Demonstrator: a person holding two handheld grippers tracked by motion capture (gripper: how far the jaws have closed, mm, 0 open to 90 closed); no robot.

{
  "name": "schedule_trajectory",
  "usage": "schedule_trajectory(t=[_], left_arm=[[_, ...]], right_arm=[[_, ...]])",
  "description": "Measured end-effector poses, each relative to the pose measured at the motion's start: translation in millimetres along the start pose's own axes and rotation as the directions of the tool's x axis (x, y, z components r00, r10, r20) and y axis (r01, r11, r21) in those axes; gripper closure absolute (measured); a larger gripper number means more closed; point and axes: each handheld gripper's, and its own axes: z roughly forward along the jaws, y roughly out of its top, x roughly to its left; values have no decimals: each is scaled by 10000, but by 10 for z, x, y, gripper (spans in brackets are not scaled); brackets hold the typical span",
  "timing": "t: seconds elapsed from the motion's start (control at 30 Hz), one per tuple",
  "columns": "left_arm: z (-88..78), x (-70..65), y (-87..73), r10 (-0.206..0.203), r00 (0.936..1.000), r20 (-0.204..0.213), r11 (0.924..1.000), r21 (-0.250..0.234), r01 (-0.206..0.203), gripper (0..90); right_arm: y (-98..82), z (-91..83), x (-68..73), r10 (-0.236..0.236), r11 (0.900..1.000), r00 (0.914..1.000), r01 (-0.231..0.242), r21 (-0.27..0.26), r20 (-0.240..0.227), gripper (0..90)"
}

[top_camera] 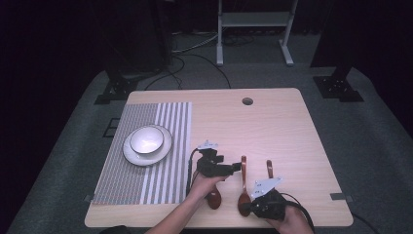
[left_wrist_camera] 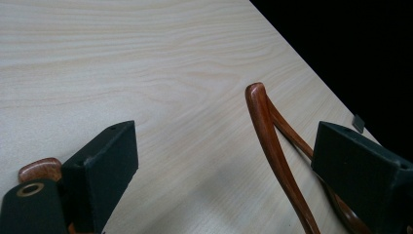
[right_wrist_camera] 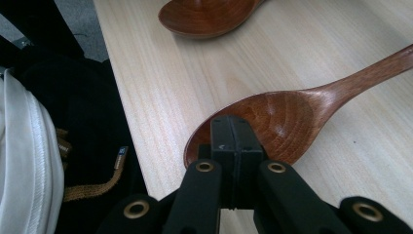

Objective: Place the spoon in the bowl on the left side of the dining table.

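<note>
The left hand-held gripper stands wide open over the pale wooden counter, straddling a curved reddish-brown wooden spoon handle whose lower end runs out of frame. The right hand-held gripper is fully closed and empty, its tip masking the near rim of a brown wooden spoon bowl by the counter's near edge.

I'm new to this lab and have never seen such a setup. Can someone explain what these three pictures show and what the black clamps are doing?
A person sits at a wooden table holding a hand-operated two-jaw gripper in each hand. The high view looks down from above; the other two come from cameras riding on the grippers. On the table lie a striped placemat carrying a white bowl on a plate, and three brown wooden spoons. The left gripper is open, its jaws either side of the middle spoon's handle. The right gripper is shut, empty, just over that middle spoon's bowl.
</note>
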Motion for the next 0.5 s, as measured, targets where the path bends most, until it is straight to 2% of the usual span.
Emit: schedule_trajectory(t=[0.2, 0.5], left_arm=[[58, -32, 17, -37, 10000, -83, 10000, 78, 37, 89], [154, -120, 73, 329, 9995, -12, 9990, 288, -328, 140]], right_arm=[[3, 0, 6, -95, 10000, 9999, 95, 24, 57, 896], [4, 1, 2, -148, 9999, 9999, 148, 7, 39, 896]])
